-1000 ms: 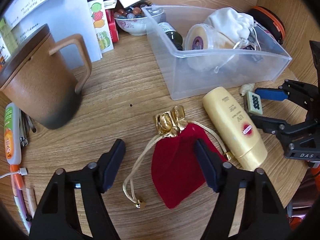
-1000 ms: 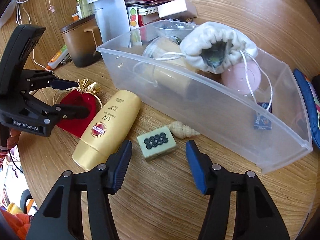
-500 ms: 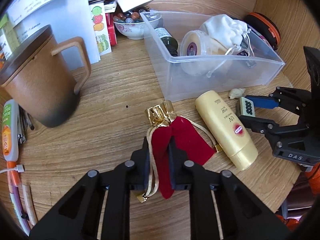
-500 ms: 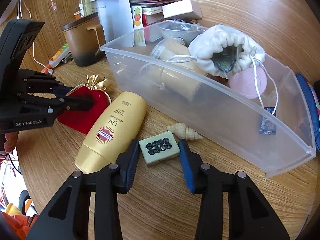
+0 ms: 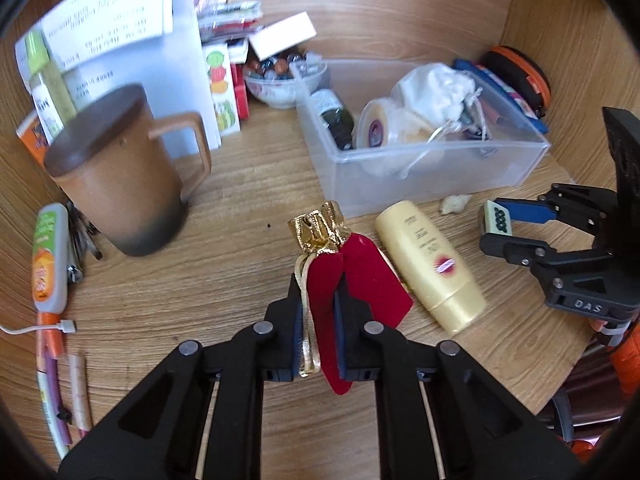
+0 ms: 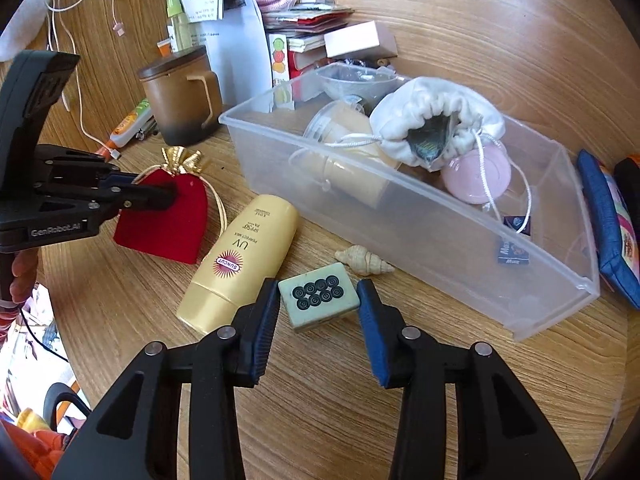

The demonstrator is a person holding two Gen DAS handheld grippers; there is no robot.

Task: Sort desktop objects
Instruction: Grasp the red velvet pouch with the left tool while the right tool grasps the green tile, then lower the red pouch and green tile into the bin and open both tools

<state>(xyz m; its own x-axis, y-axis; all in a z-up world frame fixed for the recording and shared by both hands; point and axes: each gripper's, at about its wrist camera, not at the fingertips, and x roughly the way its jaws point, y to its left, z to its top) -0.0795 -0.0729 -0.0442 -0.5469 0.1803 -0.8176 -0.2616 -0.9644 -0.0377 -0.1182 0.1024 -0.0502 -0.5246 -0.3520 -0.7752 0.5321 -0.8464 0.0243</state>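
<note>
1 pouch (image 5: 352, 280), 1 tile (image 6: 317, 300), 1 shell (image 6: 364, 261).

A cluttered home desk of wood (image 6: 480, 60). Beyond the jaws stand a lidded brown mug (image 5: 120, 176), stacked papers (image 6: 236, 40) and a charging cable (image 6: 76, 92).

Red velvet pouch (image 5: 362, 276) matt; bin (image 6: 420, 216) clear plastic; desk (image 6: 320, 400) wood-grain.

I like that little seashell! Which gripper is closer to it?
Right. The right gripper, closed on the mahjong tile, sits just beside the seashell; the left gripper grips the red pouch beyond the bottle.
</note>
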